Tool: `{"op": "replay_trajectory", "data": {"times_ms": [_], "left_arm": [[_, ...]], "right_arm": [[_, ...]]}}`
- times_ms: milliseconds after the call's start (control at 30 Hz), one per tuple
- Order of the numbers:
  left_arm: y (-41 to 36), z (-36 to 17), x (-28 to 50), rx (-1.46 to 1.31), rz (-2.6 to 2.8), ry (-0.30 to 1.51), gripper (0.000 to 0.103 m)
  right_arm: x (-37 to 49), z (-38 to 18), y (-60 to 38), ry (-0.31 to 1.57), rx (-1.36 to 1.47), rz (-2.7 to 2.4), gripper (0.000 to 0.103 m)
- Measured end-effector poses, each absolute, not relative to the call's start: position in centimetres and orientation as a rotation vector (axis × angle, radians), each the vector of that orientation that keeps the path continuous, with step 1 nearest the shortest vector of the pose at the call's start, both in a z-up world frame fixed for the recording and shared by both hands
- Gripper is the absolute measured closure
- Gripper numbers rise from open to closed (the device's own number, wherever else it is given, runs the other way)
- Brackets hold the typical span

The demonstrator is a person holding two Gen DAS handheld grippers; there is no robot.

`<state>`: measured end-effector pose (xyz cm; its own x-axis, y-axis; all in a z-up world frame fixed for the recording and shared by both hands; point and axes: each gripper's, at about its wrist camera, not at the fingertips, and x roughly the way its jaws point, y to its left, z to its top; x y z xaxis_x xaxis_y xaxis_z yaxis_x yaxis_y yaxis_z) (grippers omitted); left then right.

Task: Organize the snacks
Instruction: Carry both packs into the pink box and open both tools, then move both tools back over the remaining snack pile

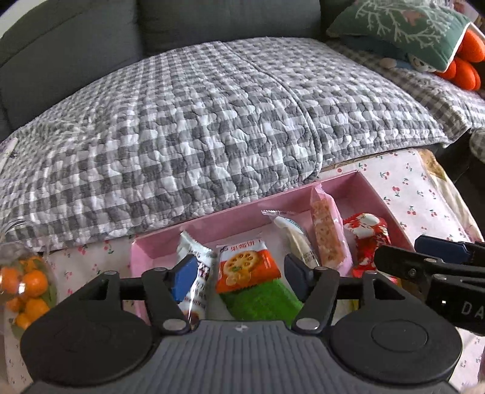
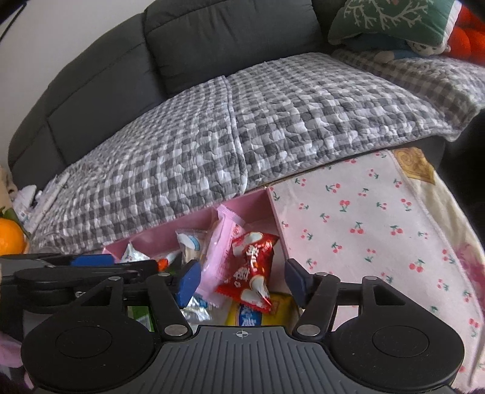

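A pink tray on a cherry-print cloth holds several wrapped snacks. My left gripper hangs open over its left half. An orange cracker packet lies between its blue pads untouched, on top of a green packet. A white packet sits by the left pad. Farther right lie a white wafer pack, a pink-wrapped bar and a red packet. My right gripper is open over the tray's right end. The red packet lies loose between its pads, above a yellow packet.
A grey checked quilt on a dark sofa borders the tray's far side. The cherry-print cloth spreads to the right. A clear jar of small oranges stands at the left. A green cushion and orange plush sit far right.
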<state>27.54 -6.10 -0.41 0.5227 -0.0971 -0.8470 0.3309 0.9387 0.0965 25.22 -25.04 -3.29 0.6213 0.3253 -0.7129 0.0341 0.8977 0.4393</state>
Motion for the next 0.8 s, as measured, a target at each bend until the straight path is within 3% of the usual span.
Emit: {"op": "replay_trajectory", "data": {"times_ms": [267,800], "left_arm": [[-4.9,1.4,24.4,0.248,-0.263,0.974,0.029],[-2.0,3.2,17.7,0.207,-0.245,0.943,0.004]], "right_arm": [[22.6,-0.1,-25.2,0.883,0.398,0.160,0.026],[16.4,3.2,-24.5,0.901,0.308,0.162,0.012]]}}
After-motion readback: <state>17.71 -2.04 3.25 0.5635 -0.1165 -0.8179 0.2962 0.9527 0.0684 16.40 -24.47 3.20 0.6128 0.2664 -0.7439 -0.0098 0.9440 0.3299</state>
